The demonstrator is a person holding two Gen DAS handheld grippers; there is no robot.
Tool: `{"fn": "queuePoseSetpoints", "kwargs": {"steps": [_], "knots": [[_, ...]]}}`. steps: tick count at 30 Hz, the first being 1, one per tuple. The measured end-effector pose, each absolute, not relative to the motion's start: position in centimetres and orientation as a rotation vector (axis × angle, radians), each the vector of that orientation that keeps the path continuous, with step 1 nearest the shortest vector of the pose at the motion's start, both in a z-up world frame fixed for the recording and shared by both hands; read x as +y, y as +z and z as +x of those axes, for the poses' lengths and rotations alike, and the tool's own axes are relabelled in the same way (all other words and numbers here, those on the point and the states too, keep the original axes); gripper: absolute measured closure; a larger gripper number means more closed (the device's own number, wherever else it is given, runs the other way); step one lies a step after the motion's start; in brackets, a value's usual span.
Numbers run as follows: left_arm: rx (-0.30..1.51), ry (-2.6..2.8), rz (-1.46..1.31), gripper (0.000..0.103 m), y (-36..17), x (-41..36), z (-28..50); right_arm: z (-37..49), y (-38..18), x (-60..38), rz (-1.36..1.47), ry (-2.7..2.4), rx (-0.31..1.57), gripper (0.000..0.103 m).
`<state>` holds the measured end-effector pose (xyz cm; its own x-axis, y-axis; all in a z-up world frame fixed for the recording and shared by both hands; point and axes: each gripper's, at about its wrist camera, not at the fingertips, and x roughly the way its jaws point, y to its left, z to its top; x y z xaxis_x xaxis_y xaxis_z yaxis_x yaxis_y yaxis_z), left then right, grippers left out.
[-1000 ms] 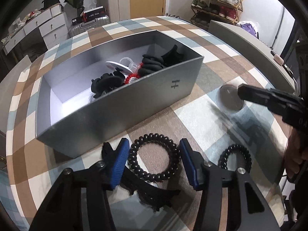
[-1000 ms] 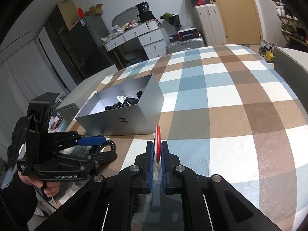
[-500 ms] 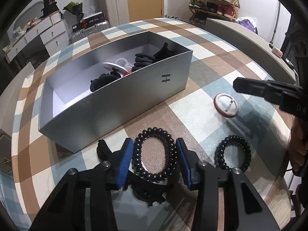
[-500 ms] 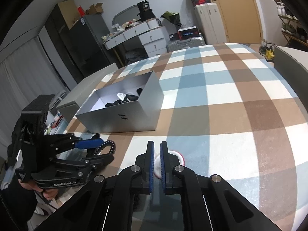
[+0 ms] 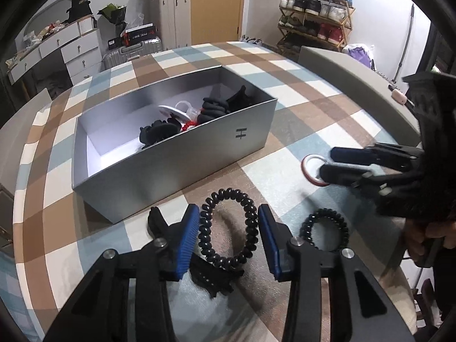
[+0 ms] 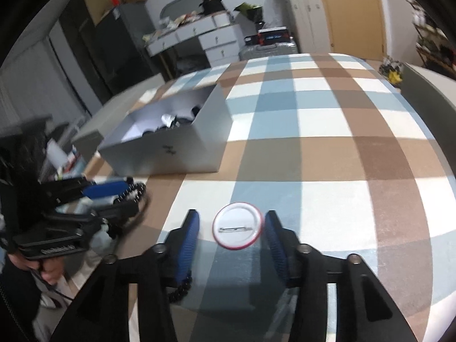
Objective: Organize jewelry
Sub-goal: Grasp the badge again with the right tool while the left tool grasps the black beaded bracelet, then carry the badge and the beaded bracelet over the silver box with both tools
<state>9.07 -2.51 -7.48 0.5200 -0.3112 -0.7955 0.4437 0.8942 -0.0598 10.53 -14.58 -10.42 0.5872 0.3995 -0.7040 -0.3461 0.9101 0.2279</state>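
A grey open box [image 5: 199, 154] on the checked tablecloth holds black hair ties, a black claw clip and a white piece; it also shows in the right wrist view [image 6: 171, 148]. My left gripper [image 5: 228, 228] is open, its fingers on either side of a black spiral hair tie [image 5: 228, 233] lying on the cloth. A smaller black spiral tie [image 5: 325, 229] lies to its right. My right gripper [image 6: 232, 228] is open around a round white pin badge with a red rim [image 6: 237, 229], lying back side up. The badge also shows in the left wrist view [image 5: 312, 169].
A black clip [image 5: 211, 279] lies under my left gripper. A grey box lid [image 5: 356, 85] stands along the table's right side. Drawers, suitcases and a shoe rack stand beyond the table.
My right gripper let go of the badge, which now lies flat on the cloth, and its jaws have opened wide. My left gripper stayed open around the spiral tie.
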Motion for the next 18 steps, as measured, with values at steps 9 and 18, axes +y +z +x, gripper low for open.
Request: {"fn": "queuePoseSetpoints", "kwargs": {"steps": [9,18], "knots": [[0.831,-0.460,0.159,0.067,-5.3,-1.2,8.4,10.6,-11.1,-11.2,-0.206,0.330,0.850,0.055],[0.758,-0.451,0.138,0.066,-3.1,0.6,9.2,9.7,-10.4,-11.9,-0.151,0.330,0.814,0.072]]}}
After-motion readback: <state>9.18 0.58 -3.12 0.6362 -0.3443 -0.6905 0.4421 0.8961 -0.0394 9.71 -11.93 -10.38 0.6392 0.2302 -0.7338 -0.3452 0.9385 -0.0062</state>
